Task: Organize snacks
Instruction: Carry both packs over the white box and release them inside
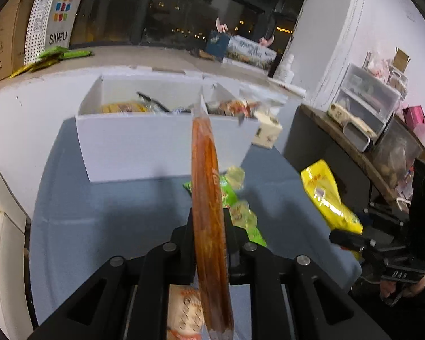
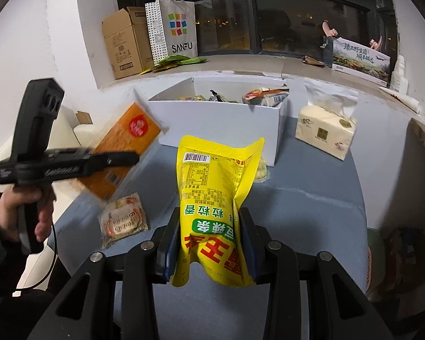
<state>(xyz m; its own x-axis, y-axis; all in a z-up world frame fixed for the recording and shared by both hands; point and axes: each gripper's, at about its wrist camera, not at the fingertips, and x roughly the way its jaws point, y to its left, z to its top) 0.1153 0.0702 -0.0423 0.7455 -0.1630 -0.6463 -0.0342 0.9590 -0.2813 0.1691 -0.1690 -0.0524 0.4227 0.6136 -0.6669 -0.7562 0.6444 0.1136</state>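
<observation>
My left gripper point(image 1: 208, 221) is shut on a flat orange snack packet point(image 1: 205, 170), held edge-on above the grey table and pointing at the white box point(image 1: 144, 147). From the right wrist view the same orange packet point(image 2: 127, 144) shows its broad face, clamped in the left gripper point(image 2: 121, 158) that a hand holds at the left. My right gripper point(image 2: 209, 226) is shut on a yellow pouch point(image 2: 215, 187), raised in front of the white box point(image 2: 221, 124), which holds several snacks. The yellow pouch point(image 1: 325, 195) also hangs at the right of the left wrist view.
On the grey table point(image 2: 311, 192) lie a clear round-biscuit pack point(image 2: 124, 221), green packets point(image 1: 235, 201) and a tissue pack point(image 2: 325, 133). A cardboard box point(image 2: 121, 42) and a SANFU bag point(image 2: 175, 28) stand on the sill. Shelving with plastic drawers point(image 1: 368, 96) is at the right.
</observation>
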